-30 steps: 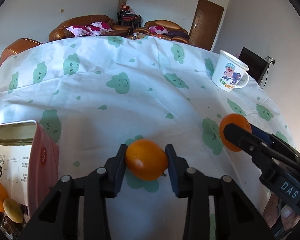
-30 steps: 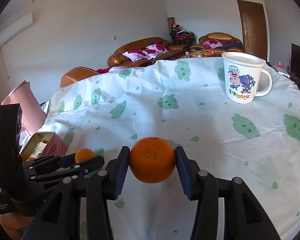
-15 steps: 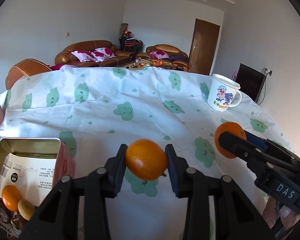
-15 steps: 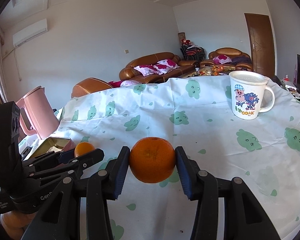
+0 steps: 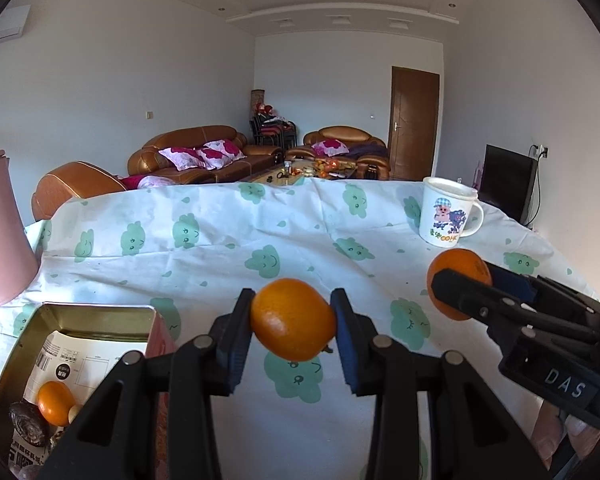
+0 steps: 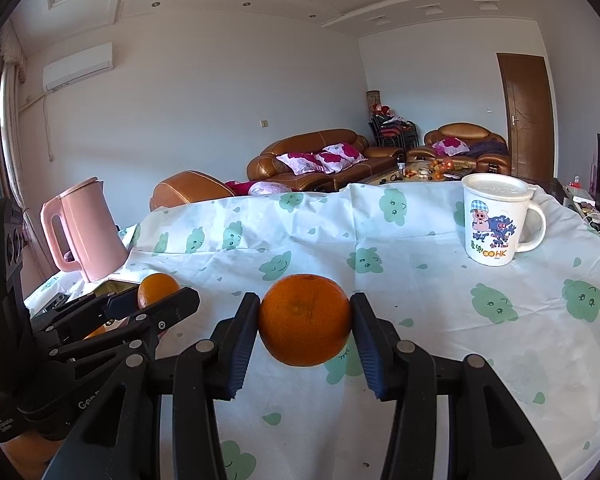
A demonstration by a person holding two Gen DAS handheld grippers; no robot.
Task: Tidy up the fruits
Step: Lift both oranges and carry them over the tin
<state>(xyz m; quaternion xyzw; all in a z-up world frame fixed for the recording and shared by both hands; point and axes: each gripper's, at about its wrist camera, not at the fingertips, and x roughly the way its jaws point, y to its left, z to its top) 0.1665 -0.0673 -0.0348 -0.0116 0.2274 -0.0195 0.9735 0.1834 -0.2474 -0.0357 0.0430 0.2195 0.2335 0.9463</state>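
My left gripper (image 5: 293,320) is shut on an orange (image 5: 293,319) and holds it above the table, just right of an open pink metal tin (image 5: 96,312). The tin holds a small orange (image 5: 54,402) and a dark brown fruit (image 5: 28,424). My right gripper (image 6: 305,316) is shut on a second orange (image 6: 305,314) and holds it above the cloth. In the left wrist view the right gripper (image 5: 460,290) and its orange (image 5: 466,266) show at the right. In the right wrist view the left gripper (image 6: 160,294) and its orange (image 6: 156,286) show at the left.
A white cartoon mug (image 6: 494,220) with a lid stands at the back right of the table (image 6: 420,264). A pink kettle (image 6: 84,230) stands at the back left, behind the tin. Sofas and a door lie beyond the table.
Both grippers have risen and tilted up with their oranges still held. More of the room and the tin's inside shows now.
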